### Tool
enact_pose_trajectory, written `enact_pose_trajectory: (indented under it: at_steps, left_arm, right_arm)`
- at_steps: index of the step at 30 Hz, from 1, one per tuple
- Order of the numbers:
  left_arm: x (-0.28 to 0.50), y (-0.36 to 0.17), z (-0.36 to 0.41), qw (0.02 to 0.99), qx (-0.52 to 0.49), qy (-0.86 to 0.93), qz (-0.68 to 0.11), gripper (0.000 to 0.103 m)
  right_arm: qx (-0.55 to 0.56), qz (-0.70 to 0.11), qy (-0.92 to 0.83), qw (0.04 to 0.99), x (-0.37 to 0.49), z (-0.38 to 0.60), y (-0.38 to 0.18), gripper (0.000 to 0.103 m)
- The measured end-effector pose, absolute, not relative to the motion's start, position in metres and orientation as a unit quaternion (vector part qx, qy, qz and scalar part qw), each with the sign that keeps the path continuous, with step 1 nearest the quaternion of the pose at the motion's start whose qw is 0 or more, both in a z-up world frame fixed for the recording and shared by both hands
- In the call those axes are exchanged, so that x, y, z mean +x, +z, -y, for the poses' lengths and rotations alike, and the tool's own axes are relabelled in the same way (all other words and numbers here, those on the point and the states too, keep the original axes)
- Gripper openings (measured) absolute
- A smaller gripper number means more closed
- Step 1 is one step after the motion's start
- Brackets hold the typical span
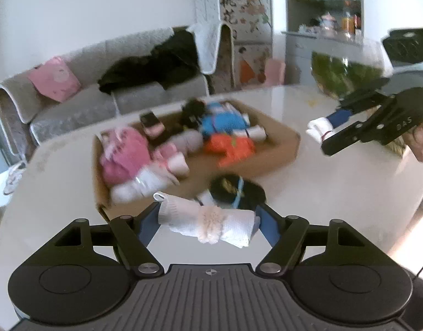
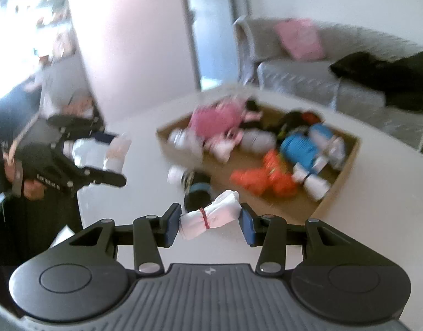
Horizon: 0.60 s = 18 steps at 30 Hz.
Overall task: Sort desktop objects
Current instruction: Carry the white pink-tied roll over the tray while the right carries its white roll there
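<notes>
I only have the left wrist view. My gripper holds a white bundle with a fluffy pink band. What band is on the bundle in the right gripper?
Observer: The right gripper has a white bundle tied with a thin red band.
Operator: Is it clamped tight?
Observer: The left pad touches the bundle; at the right pad contact is unclear.
Operator: Anything below it?
Observer: A black roll with a blue band lies on the table beside the cardboard box.

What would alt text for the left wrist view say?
The left tool holds a rolled white sock bundle above a white table. Beyond sits a cardboard box of bundled socks; the right tool holds another bundle.
</notes>
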<state>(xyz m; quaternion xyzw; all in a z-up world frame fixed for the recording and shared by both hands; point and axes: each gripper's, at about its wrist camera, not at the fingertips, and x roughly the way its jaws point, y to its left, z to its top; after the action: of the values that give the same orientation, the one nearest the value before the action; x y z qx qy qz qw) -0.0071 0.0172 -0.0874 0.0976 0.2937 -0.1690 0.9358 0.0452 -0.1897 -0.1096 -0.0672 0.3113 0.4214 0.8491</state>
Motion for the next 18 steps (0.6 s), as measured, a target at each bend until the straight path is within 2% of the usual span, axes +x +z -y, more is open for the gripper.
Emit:
enact_pose_trajectory:
  at_steps: [10, 18]
  left_arm:
    - [0.047, -0.008, -0.028, 0.953, 0.063, -0.134, -0.264, 0.079]
    - [0.109, 0.010, -0.022, 0.949, 0.030, -0.106, -0.295, 0.079]
  right_arm:
    - [0.018, -0.264, 0.358, 0.896, 0.104, 0.224, -0.062, 0.042]
    - [0.032, -0.256, 0.341, 0.904, 0.145, 0.207, -0.056, 0.042]
